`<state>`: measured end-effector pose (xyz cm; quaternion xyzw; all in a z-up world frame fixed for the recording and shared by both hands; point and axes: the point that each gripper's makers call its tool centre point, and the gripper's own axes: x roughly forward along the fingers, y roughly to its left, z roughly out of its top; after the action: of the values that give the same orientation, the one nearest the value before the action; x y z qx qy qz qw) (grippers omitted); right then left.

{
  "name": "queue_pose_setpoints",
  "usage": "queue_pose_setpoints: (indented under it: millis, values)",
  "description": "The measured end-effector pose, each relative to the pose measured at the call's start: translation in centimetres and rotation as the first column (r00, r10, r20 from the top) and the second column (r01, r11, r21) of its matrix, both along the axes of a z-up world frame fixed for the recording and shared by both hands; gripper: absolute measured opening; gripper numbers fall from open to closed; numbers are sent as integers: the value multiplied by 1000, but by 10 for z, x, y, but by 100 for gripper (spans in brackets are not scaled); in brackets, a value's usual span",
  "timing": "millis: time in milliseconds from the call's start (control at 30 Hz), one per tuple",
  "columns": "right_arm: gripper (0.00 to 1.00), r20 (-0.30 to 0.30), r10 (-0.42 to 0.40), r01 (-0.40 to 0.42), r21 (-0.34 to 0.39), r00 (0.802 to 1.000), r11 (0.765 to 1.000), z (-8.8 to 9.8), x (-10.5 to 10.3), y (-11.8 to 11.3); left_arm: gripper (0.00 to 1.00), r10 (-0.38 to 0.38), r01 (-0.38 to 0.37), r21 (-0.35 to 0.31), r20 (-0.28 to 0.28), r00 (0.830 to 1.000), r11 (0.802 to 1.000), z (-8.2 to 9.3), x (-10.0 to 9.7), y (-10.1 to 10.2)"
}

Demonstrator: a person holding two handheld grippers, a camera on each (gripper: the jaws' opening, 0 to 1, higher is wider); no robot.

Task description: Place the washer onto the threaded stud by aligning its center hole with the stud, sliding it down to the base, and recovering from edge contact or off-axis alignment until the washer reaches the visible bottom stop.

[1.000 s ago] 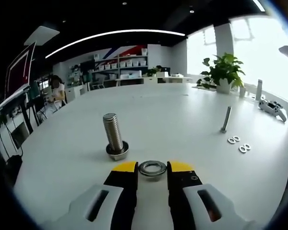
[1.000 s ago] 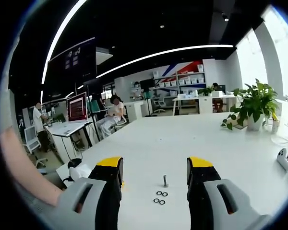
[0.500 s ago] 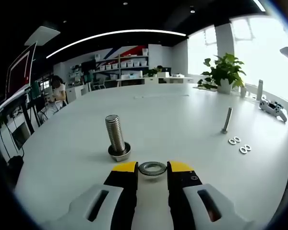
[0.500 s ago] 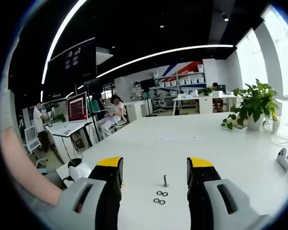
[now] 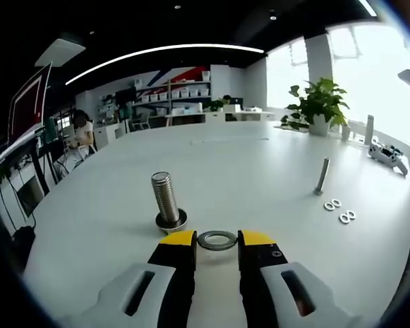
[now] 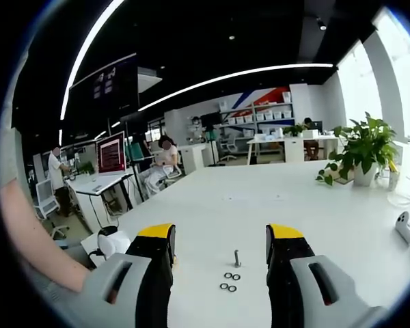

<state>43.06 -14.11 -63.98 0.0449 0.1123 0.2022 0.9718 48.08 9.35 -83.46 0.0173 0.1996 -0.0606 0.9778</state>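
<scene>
A steel washer [image 5: 216, 240] lies flat between the yellow-tipped jaws of my left gripper [image 5: 216, 238], which is shut on it above the white table [image 5: 246, 171]. The large threaded stud [image 5: 166, 199] stands upright on its hex head, just left of and beyond the washer, apart from it. In the right gripper view my right gripper [image 6: 220, 239] hangs open with nothing between its jaws, high over the table; far below it stand a thin stud [image 6: 237, 257] and several small washers [image 6: 227, 281].
A thin upright stud [image 5: 322, 175] and several small washers [image 5: 341, 210] sit at the right of the table. A potted plant [image 5: 319, 102] and a white controller [image 5: 388, 154] lie beyond. A person's arm [image 6: 34, 239] shows at the left. People sit at distant desks.
The left gripper view has risen slightly with the washer held; the large stud now looks shorter and sits a little lower in the view. The right gripper has not moved.
</scene>
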Motion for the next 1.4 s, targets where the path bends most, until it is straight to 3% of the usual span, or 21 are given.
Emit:
queue_pose_setpoints:
  millis: [300, 833, 1033, 1400]
  values:
    - [56, 0, 6, -6, -2, 1000, 1000, 0, 0, 2, 22, 2, -2, -3, 22, 1000, 1000, 17, 0, 2]
    - [56, 3, 17, -17, -3, 1000, 1000, 2, 0, 4, 22, 20, -21, 10, 122, 992, 1000, 72, 17, 20]
    - [56, 2, 18, -18, -5, 1000, 1000, 1, 0, 4, 22, 46, -48, 17, 129, 991, 999, 75, 26, 30]
    - [56, 4, 19, -19, -9, 1000, 1000, 2, -1, 5, 22, 75, -78, 17, 107, 991, 997, 63, 34, 38]
